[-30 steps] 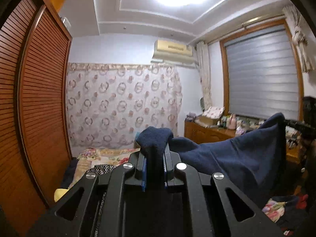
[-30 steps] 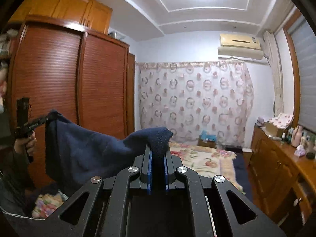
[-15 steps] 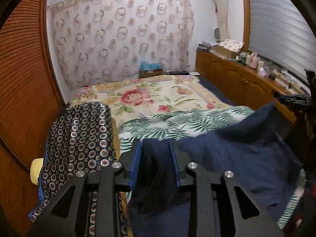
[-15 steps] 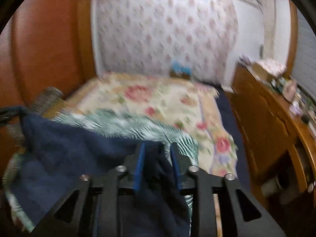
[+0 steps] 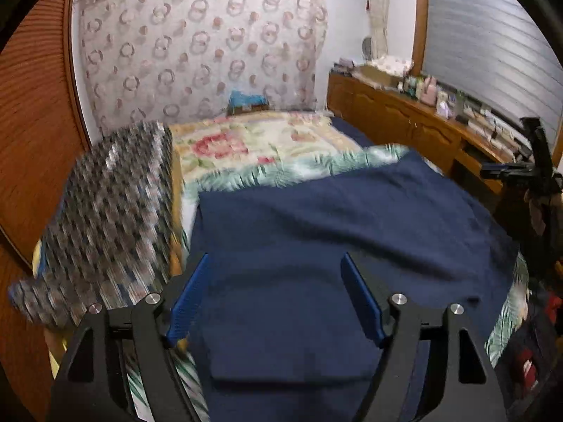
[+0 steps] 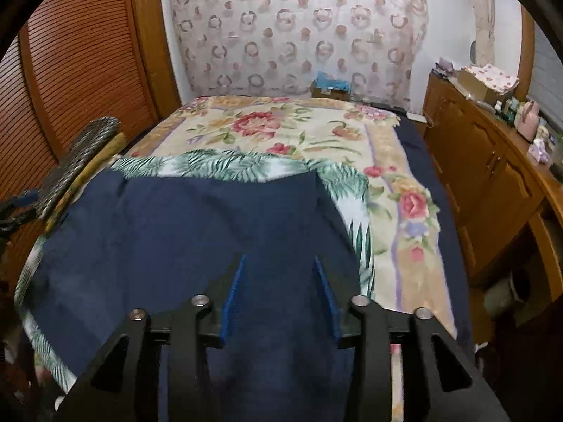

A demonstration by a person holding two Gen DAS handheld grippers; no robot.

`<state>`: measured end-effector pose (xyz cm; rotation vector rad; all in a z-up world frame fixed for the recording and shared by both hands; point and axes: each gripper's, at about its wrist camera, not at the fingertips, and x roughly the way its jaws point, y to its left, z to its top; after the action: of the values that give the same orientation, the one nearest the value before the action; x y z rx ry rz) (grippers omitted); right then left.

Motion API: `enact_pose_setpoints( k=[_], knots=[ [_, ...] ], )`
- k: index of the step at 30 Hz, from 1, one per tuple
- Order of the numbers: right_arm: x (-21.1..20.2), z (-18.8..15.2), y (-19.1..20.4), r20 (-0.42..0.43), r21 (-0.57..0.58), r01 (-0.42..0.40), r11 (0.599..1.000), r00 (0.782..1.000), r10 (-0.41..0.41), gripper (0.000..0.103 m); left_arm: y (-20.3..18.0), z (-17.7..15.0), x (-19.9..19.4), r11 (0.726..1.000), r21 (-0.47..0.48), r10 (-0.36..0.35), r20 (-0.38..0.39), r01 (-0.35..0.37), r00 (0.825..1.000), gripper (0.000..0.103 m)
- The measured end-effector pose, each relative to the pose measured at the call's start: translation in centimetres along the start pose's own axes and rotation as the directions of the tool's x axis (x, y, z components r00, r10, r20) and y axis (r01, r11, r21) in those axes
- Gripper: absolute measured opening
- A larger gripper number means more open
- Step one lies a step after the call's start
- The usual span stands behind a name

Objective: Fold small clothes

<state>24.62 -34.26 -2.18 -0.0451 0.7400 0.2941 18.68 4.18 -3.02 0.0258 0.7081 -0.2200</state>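
A dark blue garment point(image 5: 316, 239) lies spread flat on the bed, over a palm-leaf sheet point(image 5: 281, 172). In the left wrist view my left gripper point(image 5: 274, 263) hangs just above the garment's near left part; its jaws are opening and the blue pads point(image 5: 188, 299) stand wide apart, touching no cloth. In the right wrist view the same garment point(image 6: 197, 232) fills the near bed. My right gripper point(image 6: 279, 263) is over its near right part, jaws opening, with the cloth below the pads point(image 6: 235, 292) and not pinched. The right gripper also shows at the far right point(image 5: 510, 170).
A dark patterned cloth point(image 5: 105, 211) lies at the bed's left side beside a wooden louvred wardrobe point(image 6: 70, 70). A floral bedspread point(image 6: 281, 130) covers the far bed. A wooden dresser point(image 6: 492, 161) with small items runs along the right wall. A patterned curtain point(image 5: 197, 45) hangs behind.
Both grippers came down from holding the blue garment up in the air, laid it on the bed and let go; their jaws went from shut on the cloth to apart.
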Motion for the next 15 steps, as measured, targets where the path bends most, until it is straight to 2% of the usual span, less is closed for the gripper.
enact_pose_setpoints(
  k=[2,7,9,15],
  knots=[
    [-0.9,-1.2,0.1,-0.002,0.006,-0.009,1.000,1.000,0.009,0.056,-0.9,-1.7,0.3,1.000,0.012,-0.016,-0.021,0.016,1.000,0.076],
    [-2.1,-4.9,-0.7,-0.035,0.069,-0.050,0.996,0.998,0.052,0.057,-2.4,-4.3,1.6,0.999,-0.002,-0.037,-0.091,0.037,0.995,0.076],
    [-2.0,-5.5,-0.7,-0.051,0.092,-0.070,0.993,0.996,0.075,0.056,-2.8,-4.8,2.1,0.999,-0.007,-0.047,-0.113,0.046,0.992,0.076],
    [-0.7,-6.4,-1.4,-0.100,0.130,-0.043,0.991,0.993,0.056,0.056,-3.9,-6.1,3.1,0.999,0.007,-0.038,-0.158,0.039,0.987,0.076]
  ],
)
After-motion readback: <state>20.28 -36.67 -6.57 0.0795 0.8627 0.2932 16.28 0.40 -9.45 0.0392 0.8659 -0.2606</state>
